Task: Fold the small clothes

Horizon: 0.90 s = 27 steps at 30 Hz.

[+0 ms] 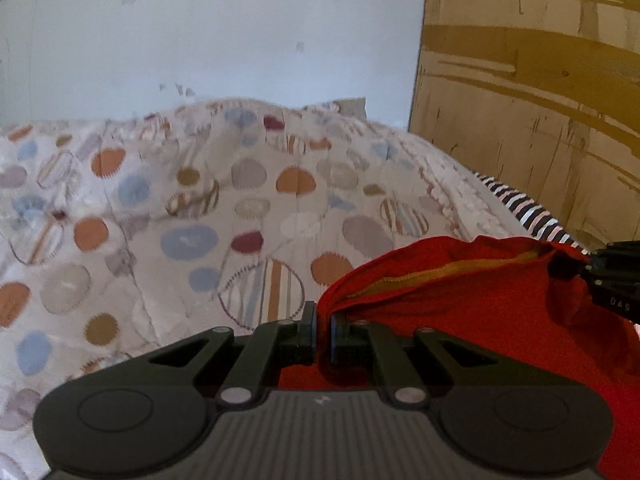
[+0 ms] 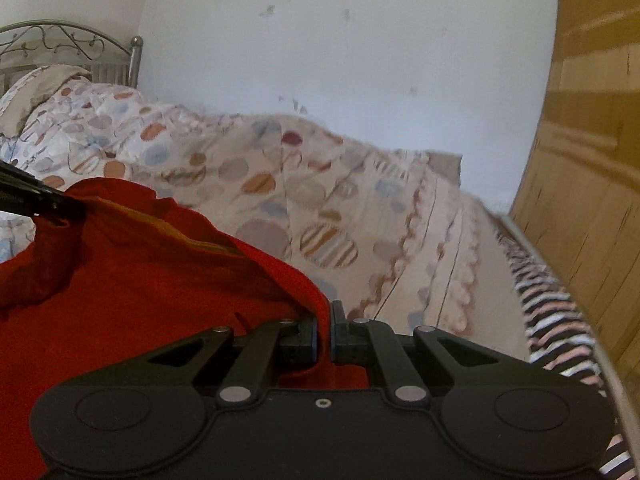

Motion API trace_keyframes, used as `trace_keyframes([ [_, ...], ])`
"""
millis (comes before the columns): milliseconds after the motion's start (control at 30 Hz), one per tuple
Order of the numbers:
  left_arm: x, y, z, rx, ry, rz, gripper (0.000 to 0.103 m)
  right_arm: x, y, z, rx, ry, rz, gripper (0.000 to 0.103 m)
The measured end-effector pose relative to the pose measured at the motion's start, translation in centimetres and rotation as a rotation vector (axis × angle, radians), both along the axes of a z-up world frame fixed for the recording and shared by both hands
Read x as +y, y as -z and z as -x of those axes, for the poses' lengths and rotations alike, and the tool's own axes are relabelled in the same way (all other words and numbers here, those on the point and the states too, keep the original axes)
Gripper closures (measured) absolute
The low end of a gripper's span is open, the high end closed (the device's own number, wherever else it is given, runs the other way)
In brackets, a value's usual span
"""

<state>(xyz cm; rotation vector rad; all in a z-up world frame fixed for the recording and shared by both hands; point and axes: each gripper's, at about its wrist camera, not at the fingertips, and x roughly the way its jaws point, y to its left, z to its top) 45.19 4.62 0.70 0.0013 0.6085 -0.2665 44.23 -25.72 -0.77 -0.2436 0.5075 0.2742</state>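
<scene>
A red garment [image 1: 472, 300] with a yellow-lined edge hangs stretched between my two grippers above the bed. My left gripper [image 1: 323, 312] is shut on its left corner. The right gripper shows at the right edge of the left wrist view [image 1: 568, 266], pinching the other corner. In the right wrist view my right gripper [image 2: 324, 312] is shut on the red garment [image 2: 140, 272], and the left gripper [image 2: 68, 204] shows at the far left, shut on the cloth.
A quilt with coloured circles [image 1: 208, 208] covers the bed [image 2: 320, 208]. A striped sheet [image 1: 528, 212] lies along its right edge. A wooden wardrobe [image 1: 528, 100] stands at right. A metal headboard [image 2: 60, 48] and a white wall [image 1: 220, 40] are behind.
</scene>
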Motion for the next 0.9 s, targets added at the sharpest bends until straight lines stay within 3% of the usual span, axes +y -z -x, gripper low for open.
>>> trace_keyframes([
  [233, 0.2, 1.8, -1.5, 0.069, 0.009, 0.015, 0.096, 0.0, 1.7, -1.7, 0.082, -0.012, -0.008, 0.096],
  [300, 0.5, 1.7, -1.5, 0.079, 0.013, 0.044, 0.091, -0.1, 1.9, -2.0, 0.100, -0.013, -0.012, 0.091],
  [333, 0.8, 1.6, -1.6, 0.084, 0.013, 0.060, 0.084, -0.2, 2.0, -2.2, 0.113, -0.011, -0.014, 0.090],
  [400, 1.2, 1.4, -1.4, 0.076, 0.009, 0.084, 0.059, -0.3, 2.1, -2.3, 0.127, -0.007, -0.018, 0.084],
  [433, 1.5, 1.1, -1.1, 0.056, -0.006, 0.091, 0.037, -0.4, 2.1, -2.4, 0.134, -0.006, -0.023, 0.082],
  [467, 1.8, 0.9, -0.8, 0.031, -0.025, 0.094, 0.025, -0.5, 2.1, -2.4, 0.138, -0.008, -0.029, 0.081],
  [500, 2.0, 0.6, -0.6, 0.009, -0.038, 0.096, 0.022, -0.5, 2.1, -2.4, 0.142, -0.008, -0.034, 0.077],
  [567, 2.6, -0.1, -0.1, -0.020, -0.049, 0.099, 0.010, -0.8, 1.9, -2.5, 0.150, -0.004, -0.044, 0.065],
  [667, 3.4, -1.0, 0.7, -0.047, -0.069, 0.104, 0.000, -1.7, 1.2, -2.7, 0.154, -0.003, -0.100, 0.026],
  [700, 3.7, -1.2, 1.0, -0.053, -0.071, 0.104, 0.001, -2.1, 0.9, -2.7, 0.150, -0.007, -0.132, 0.017],
  [800, 4.3, -1.6, 2.2, -0.058, -0.055, 0.097, 0.001, -3.2, -0.2, -2.2, 0.134, -0.017, -0.191, 0.002],
  [900, 4.7, -1.3, 3.8, -0.058, -0.026, 0.088, 0.000, -4.0, -1.1, -0.9, 0.112, -0.065, -0.213, 0.001],
])
